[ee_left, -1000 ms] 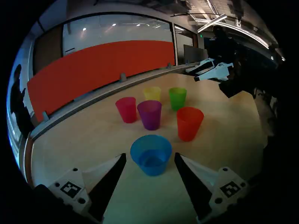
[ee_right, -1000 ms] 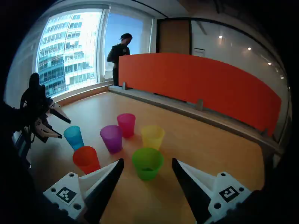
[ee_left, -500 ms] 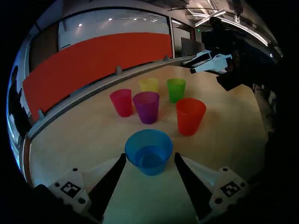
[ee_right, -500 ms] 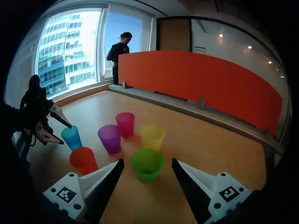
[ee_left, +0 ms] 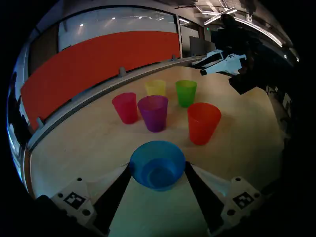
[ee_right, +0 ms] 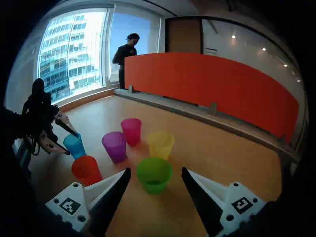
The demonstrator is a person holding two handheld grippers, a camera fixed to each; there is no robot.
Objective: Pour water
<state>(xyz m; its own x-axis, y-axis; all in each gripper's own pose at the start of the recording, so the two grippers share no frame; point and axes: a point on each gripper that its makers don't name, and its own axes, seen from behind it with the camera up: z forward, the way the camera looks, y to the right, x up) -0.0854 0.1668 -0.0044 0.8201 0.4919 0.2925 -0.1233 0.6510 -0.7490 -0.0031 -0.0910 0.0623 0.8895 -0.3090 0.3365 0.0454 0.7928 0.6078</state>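
In the right gripper view, toward the light wooden tabletop's left edge, the left gripper stands wide around a translucent blue plastic cup; I cannot tell whether they touch. Farther right, the right gripper, equally wide, flanks a translucent green plastic cup.

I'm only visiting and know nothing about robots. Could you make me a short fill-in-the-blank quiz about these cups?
1. The cup between the left gripper's fingers is ___.
2. The table holds ___ cups in all.
3. The cup just ahead of the open right gripper is ___.
Missing words: blue; six; green.
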